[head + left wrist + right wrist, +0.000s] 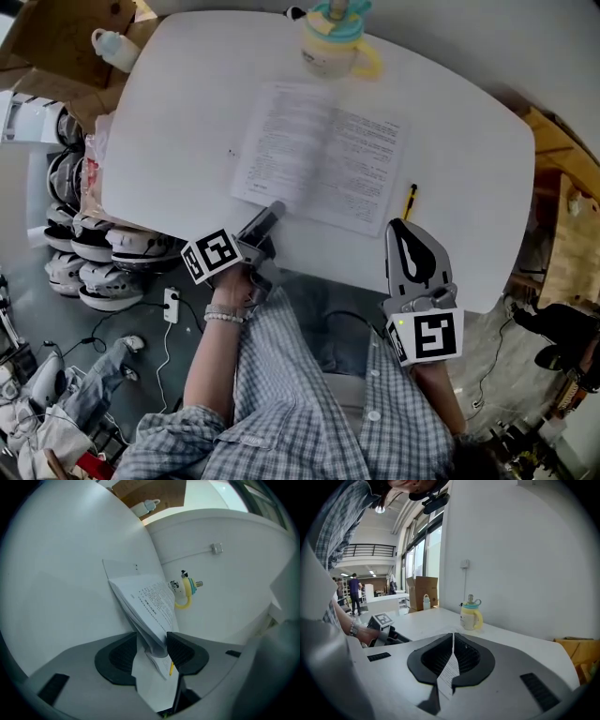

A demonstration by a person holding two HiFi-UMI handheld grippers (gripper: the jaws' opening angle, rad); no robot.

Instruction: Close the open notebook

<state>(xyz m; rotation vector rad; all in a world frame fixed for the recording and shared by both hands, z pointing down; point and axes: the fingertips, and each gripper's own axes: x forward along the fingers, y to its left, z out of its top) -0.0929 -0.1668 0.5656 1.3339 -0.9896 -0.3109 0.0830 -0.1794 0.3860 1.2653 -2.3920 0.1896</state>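
Observation:
The open notebook (319, 155) lies with printed pages up on the white table (169, 122). My left gripper (267, 217) is at its near left edge. In the left gripper view a lifted bundle of pages (152, 602) curls between the widely parted jaws of the left gripper (152, 653), and the pads do not clamp it. My right gripper (401, 234) is at the notebook's near right corner. Seen in its own view, the right gripper (452, 656) is shut on a thin printed page (449, 674).
A yellow and teal sippy cup (336, 42) stands just beyond the notebook. A yellow pencil (411, 199) lies right of it. A cardboard box (66, 37) and a white bottle (114, 49) sit at the far left. Helmets (84, 234) are stacked below the table's left edge.

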